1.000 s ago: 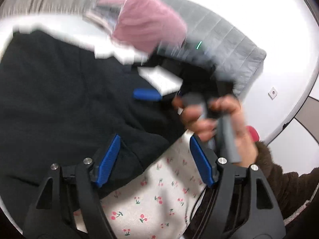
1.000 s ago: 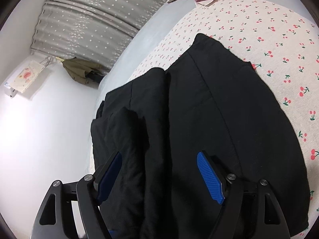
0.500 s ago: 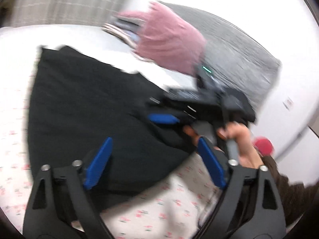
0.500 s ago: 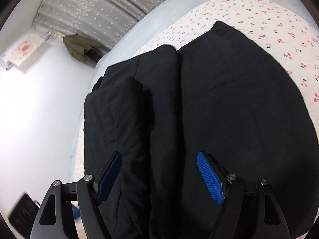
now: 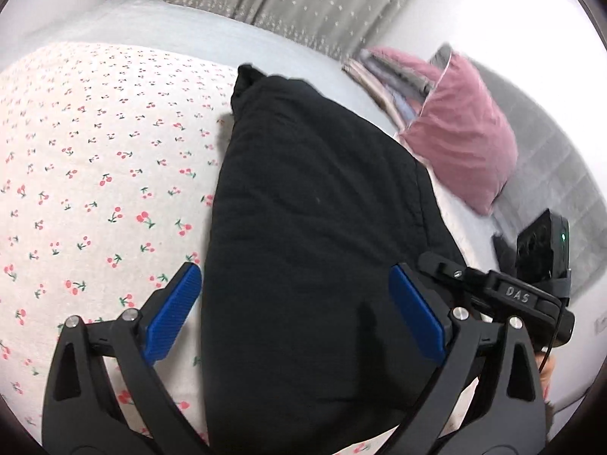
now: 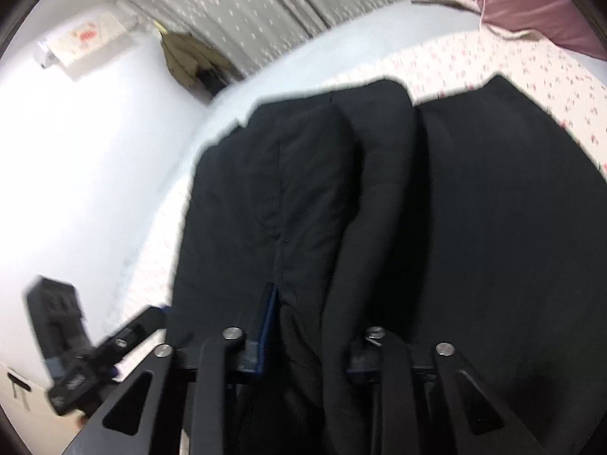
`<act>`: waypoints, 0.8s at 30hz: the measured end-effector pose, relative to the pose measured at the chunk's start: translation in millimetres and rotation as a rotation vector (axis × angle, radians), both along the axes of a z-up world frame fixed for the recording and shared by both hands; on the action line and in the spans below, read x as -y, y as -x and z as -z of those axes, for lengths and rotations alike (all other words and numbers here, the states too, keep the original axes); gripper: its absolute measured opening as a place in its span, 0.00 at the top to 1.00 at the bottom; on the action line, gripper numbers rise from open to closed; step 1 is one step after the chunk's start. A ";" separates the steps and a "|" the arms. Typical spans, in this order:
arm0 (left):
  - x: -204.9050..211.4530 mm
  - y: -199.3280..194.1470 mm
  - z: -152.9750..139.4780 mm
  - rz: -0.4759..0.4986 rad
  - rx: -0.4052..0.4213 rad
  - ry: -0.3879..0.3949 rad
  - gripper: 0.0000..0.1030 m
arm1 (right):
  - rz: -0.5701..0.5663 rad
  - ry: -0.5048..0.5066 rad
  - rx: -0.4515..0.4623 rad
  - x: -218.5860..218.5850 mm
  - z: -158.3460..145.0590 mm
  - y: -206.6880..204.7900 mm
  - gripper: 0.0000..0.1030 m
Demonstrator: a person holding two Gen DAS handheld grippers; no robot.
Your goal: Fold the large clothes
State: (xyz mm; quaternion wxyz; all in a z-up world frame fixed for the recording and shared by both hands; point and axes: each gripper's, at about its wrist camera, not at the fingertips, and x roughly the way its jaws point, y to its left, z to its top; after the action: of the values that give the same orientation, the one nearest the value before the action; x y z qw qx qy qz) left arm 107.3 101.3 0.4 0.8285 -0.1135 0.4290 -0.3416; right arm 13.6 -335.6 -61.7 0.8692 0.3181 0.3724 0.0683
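A large black padded garment (image 5: 315,227) lies on a cherry-print bedsheet (image 5: 95,151). My left gripper (image 5: 292,314) is open, its blue pads either side of the garment's near edge, just above it. My right gripper (image 6: 303,326) is shut on a thick fold at the garment's near edge (image 6: 299,265); one blue pad edge shows, the other is hidden by cloth. The garment also fills the right wrist view, with folded layers side by side. The right gripper's body (image 5: 531,299) shows at the right in the left wrist view.
A pink pillow (image 5: 455,140) and a stack of folded cloth (image 5: 383,72) sit at the bed's far end by a grey quilted headboard (image 5: 561,174). Grey dotted curtains (image 6: 265,7) hang behind. The white wall (image 6: 95,151) borders the bed.
My right gripper has closed on the garment's near fold; it was open before. My left gripper has swung left, stays open and now straddles the garment's near edge.
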 end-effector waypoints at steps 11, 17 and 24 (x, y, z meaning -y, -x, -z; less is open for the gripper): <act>15.6 0.2 -2.4 0.054 -0.018 0.101 0.12 | 0.101 -0.065 0.106 98.5 -19.2 45.0 0.78; 49.5 6.9 13.8 0.140 -0.061 0.057 0.18 | 0.180 -0.151 -0.008 143.3 22.2 56.7 0.68; 63.5 11.0 14.6 0.129 -0.063 0.024 0.18 | 0.252 -0.281 0.042 179.5 16.1 121.2 0.37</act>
State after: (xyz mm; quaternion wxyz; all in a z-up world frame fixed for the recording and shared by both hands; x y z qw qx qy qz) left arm 96.3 37.8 -14.1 0.7893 -0.1063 0.4573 -0.3956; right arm -107.6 -515.1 -77.8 0.8253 0.4790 0.2984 0.0171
